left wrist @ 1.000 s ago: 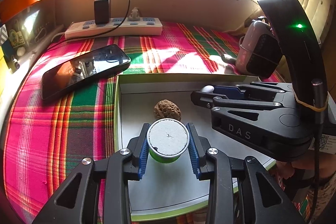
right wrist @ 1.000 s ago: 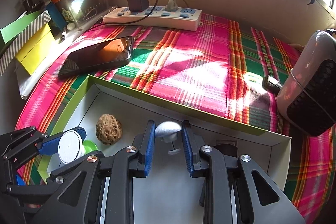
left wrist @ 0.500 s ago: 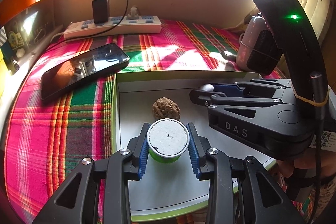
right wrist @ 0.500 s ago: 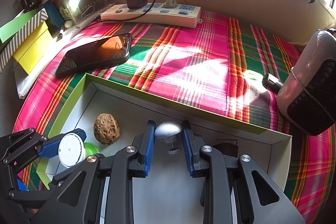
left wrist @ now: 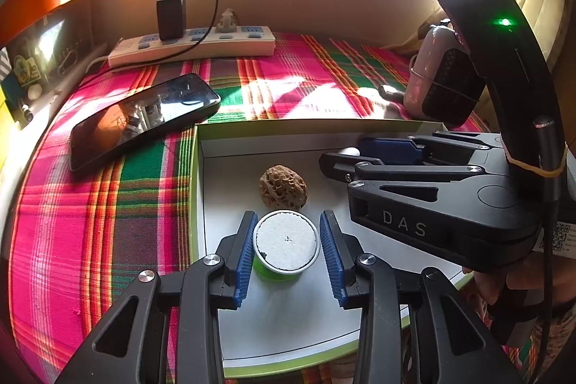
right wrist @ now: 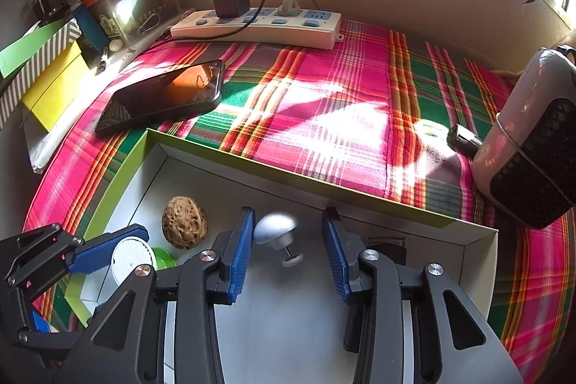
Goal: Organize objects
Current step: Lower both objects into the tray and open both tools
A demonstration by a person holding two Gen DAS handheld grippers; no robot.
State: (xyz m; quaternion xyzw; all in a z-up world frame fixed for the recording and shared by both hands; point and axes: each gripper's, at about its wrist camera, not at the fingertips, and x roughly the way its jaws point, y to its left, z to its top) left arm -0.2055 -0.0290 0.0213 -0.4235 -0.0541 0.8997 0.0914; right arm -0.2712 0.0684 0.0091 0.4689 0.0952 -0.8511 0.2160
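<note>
Our right gripper [right wrist: 286,249] stands with jaws apart low in the frame, the white knob [right wrist: 275,229] loose between them, touching the left pad and apparently just set down in the tray [right wrist: 223,152]. Our left gripper [left wrist: 286,249] has its pads spread just clear of the green cup [left wrist: 286,245], so we judge both items delivered. The left view shows the walnut [left wrist: 283,186] just behind the cup; only the right view shows the knob's stem. The phone [right wrist: 163,96] lies upper left.
</note>
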